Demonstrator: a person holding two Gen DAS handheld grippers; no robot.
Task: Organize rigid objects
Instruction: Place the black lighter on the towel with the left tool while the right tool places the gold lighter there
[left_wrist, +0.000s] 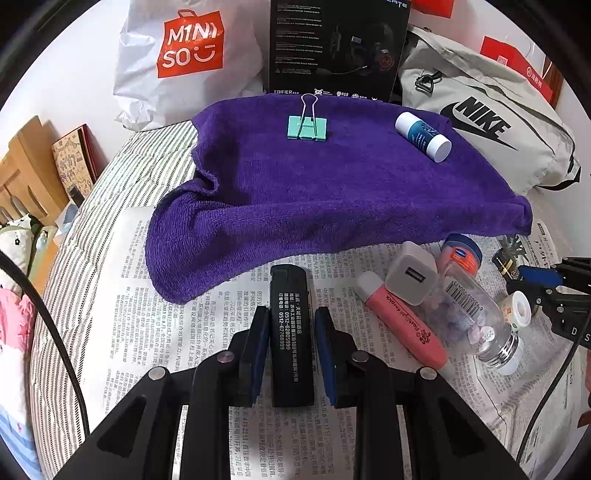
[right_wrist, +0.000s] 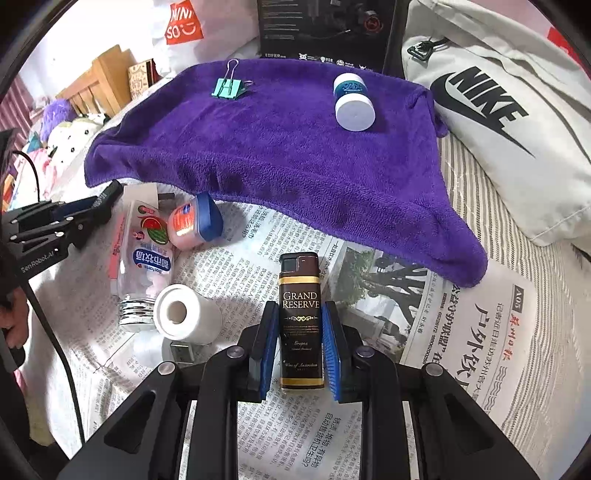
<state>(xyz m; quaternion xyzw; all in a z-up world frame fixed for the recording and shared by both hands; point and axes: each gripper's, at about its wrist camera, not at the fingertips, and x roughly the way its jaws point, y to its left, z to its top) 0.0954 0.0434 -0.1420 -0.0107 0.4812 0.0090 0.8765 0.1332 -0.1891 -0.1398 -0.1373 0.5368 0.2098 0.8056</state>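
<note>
Black lighter (left_wrist: 290, 332) between narrowly parted left fingers (left_wrist: 258, 332) — brown lighter (right_wrist: 299, 325) likewise between right fingers (right_wrist: 267, 332).

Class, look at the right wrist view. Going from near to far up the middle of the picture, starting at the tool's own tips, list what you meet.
Right tool → Grand Reserve lighter between its fingers → newspaper → purple towel → black Edifier box at the back.
</note>
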